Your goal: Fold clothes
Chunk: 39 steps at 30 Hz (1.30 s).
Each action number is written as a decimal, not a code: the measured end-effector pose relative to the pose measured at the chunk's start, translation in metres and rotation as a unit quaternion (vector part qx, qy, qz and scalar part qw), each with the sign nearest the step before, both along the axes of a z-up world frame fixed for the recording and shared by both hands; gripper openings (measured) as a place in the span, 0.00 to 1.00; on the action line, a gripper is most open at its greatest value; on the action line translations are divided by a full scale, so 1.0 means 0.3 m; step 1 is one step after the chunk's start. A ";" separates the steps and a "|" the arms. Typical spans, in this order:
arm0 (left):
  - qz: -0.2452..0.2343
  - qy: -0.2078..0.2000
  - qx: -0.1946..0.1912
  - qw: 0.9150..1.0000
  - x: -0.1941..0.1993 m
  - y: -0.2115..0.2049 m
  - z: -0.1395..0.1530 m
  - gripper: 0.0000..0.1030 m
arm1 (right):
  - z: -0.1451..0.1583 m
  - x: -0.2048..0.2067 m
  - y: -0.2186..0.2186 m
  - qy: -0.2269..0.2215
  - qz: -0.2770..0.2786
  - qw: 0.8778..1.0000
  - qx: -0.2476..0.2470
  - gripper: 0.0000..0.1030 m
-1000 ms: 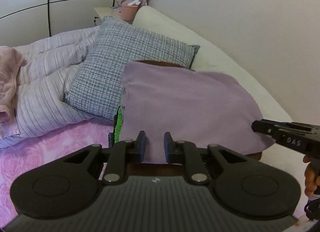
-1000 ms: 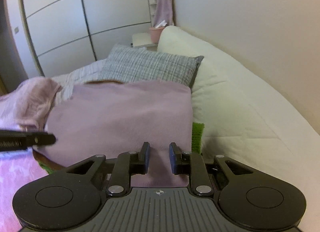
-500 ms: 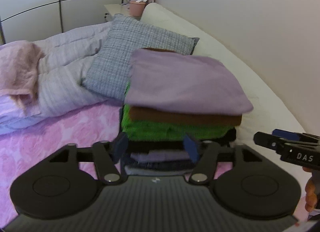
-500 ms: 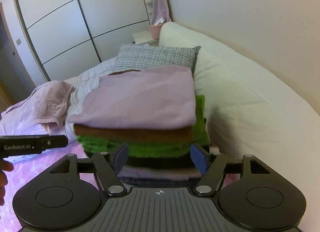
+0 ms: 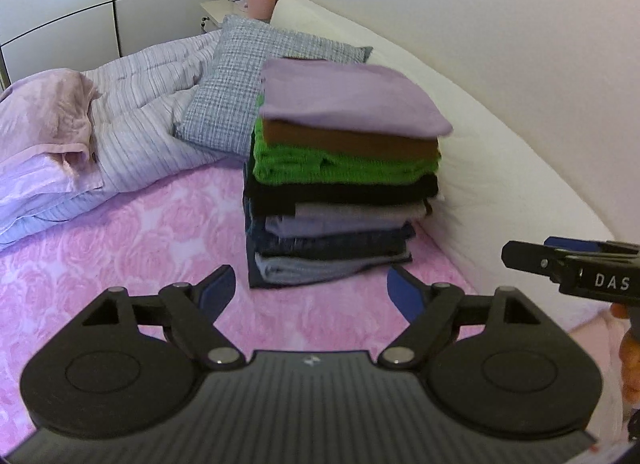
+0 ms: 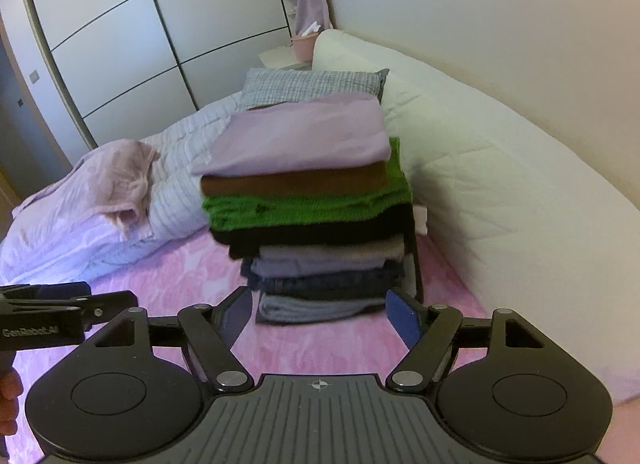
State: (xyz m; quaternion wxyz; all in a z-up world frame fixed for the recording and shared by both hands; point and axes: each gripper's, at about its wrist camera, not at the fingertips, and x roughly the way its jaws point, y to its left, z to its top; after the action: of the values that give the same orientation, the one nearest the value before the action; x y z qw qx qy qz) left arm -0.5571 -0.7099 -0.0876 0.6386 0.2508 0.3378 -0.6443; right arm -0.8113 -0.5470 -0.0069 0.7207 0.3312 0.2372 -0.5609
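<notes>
A tall stack of folded clothes [image 5: 340, 188] [image 6: 316, 224] stands on the pink floral bedspread [image 5: 120, 248] [image 6: 180, 276]. A lilac garment [image 5: 348, 98] [image 6: 304, 138] lies on top, over brown, green, black, grey and dark blue layers. My left gripper [image 5: 310, 290] is open, low in front of the stack and apart from it, with nothing between its blue pads. My right gripper [image 6: 320, 314] is open too, just short of the stack's bottom layer. Each gripper shows at the edge of the other's view.
A checked grey pillow [image 5: 260, 52] leans behind the stack. A white padded headboard [image 5: 500, 152] [image 6: 500, 168] runs along the right. A striped duvet [image 5: 140, 104] and a crumpled pink garment [image 5: 44, 112] [image 6: 120, 176] lie to the left. Wardrobe doors [image 6: 120, 44] stand beyond.
Both grippers were shut on the lilac garment; they have let it go onto the stack, opened wide and drawn back and down from it.
</notes>
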 end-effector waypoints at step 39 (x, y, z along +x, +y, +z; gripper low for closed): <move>-0.052 -0.010 0.006 0.999 -0.054 0.227 -0.020 0.78 | -0.046 0.062 0.291 0.010 -0.012 1.000 0.019 0.69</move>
State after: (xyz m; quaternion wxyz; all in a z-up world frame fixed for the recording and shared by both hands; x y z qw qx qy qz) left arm -0.5733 -0.6419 -0.0937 0.6059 0.2785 0.3220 -0.6721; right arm -0.7928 -0.4596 -0.0206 0.7052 0.3417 0.2514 -0.5681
